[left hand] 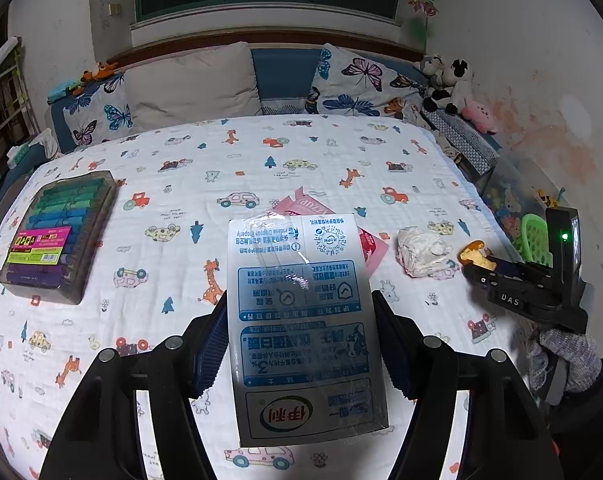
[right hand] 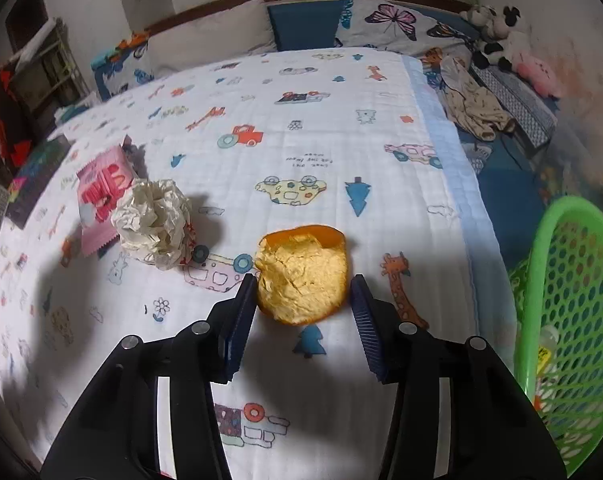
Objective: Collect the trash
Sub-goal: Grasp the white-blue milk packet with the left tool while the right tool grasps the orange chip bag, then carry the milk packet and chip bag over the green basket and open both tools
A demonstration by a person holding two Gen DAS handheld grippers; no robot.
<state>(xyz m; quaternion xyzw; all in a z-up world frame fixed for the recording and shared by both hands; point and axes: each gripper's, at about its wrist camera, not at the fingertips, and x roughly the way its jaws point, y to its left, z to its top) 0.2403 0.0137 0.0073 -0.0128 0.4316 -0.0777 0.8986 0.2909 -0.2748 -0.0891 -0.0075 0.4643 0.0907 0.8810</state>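
Observation:
My left gripper (left hand: 299,296) is shut on a flat grey-and-blue milk carton (left hand: 301,344), held up over the patterned bedspread (left hand: 181,184). A piece of orange peel (right hand: 301,276) lies on the bedspread, and the blue pads of my right gripper (right hand: 303,280) press on both its sides. The left wrist view shows that gripper (left hand: 475,258) at the right with the peel (left hand: 477,252) at its tips and a gloved hand behind it. A crumpled white tissue (right hand: 153,224) and a pink wrapper (right hand: 101,196) lie left of the peel.
A green perforated basket (right hand: 573,320) stands off the bed's right edge. A box of coloured markers (left hand: 57,236) lies on the bed's left side. Pillows (left hand: 189,80) and plush toys (left hand: 453,84) line the headboard, and crumpled cloth (right hand: 477,112) sits at the far right.

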